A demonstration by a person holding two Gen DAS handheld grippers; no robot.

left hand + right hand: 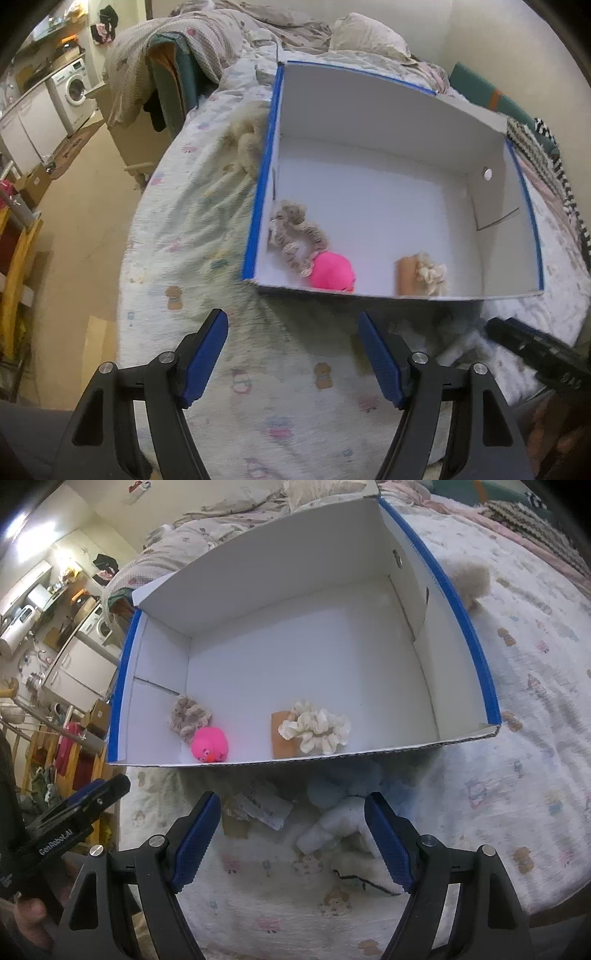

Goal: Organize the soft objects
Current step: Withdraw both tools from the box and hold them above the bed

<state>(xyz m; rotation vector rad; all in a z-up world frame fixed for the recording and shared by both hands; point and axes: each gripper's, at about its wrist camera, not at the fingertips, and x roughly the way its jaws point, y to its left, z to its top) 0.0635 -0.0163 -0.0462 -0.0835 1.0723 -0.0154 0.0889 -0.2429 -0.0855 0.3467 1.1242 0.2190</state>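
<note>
Bed (517, 701); box (461, 602); possibly plush (332, 827).

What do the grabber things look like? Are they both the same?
Yes, they match. The left tool and the right tool each have two black plastic arms with silver screws. Their fingers wear blue ridged pads. White "GenRobot.AI" lettering shows on the left tool's side in the right wrist view.

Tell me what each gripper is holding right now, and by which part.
Nothing is held. The left gripper and the right gripper are both open and empty above the patterned bedsheet.
</note>
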